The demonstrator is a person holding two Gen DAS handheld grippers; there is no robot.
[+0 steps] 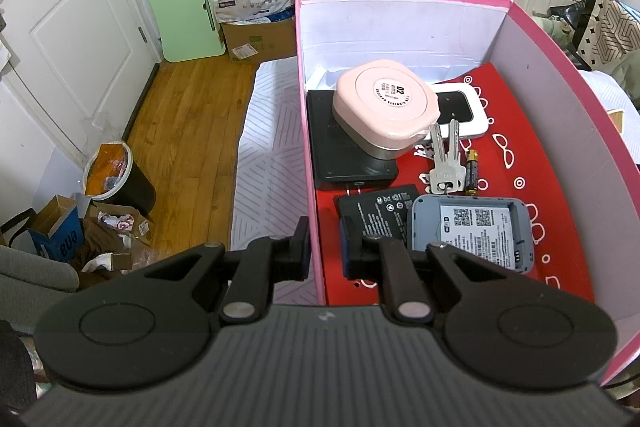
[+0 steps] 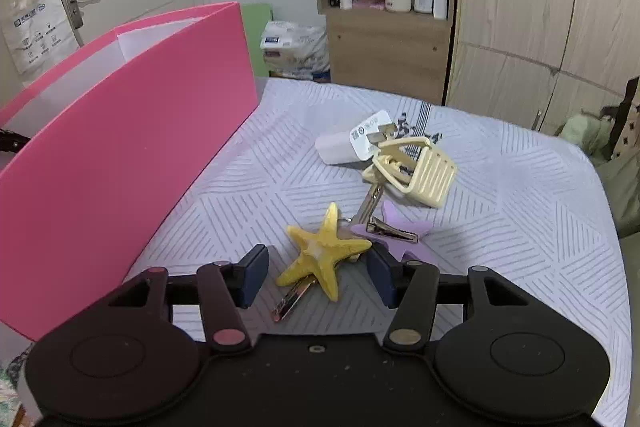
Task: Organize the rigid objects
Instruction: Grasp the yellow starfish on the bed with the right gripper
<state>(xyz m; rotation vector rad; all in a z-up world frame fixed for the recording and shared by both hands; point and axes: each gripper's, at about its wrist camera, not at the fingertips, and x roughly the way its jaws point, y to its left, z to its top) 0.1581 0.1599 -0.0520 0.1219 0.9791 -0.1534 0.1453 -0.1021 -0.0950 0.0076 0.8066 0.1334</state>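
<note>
A yellow starfish hair clip (image 2: 325, 255) lies flat on the pale patterned bedspread (image 2: 520, 227), directly between the spread fingers of the right gripper (image 2: 318, 277), which stands open around it without touching it, as far as the view shows; a metal clip bar pokes out beneath the star toward the camera; just behind it lie a purple starfish clip (image 2: 400, 231) with its metal bar up, a key (image 2: 370, 205), a cream claw clip (image 2: 420, 171) and a white charger plug (image 2: 352, 143), bunched close and partly overlapping; to the left stands the tall wall of the pink box (image 2: 120, 155), near the star but apart from it; the left gripper (image 1: 324, 251) straddles that box's left wall, one finger outside and one inside, jaws nearly closed on the wall, apparently steadying it; inside the box already sit a pink round-cornered case (image 1: 384, 103) atop a black flat device (image 1: 348, 151), a white pocket router (image 1: 464, 111), a pair of keys (image 1: 444, 155), a small battery (image 1: 472, 173), a flat black battery pack (image 1: 376, 211) and a grey opened device (image 1: 472, 231); so the job looks roughly half done, with five pieces left on the bed; the box floor has open room along its right side; the high wall must be cleared when lifting over; the bed edge lies well to the right.
</note>
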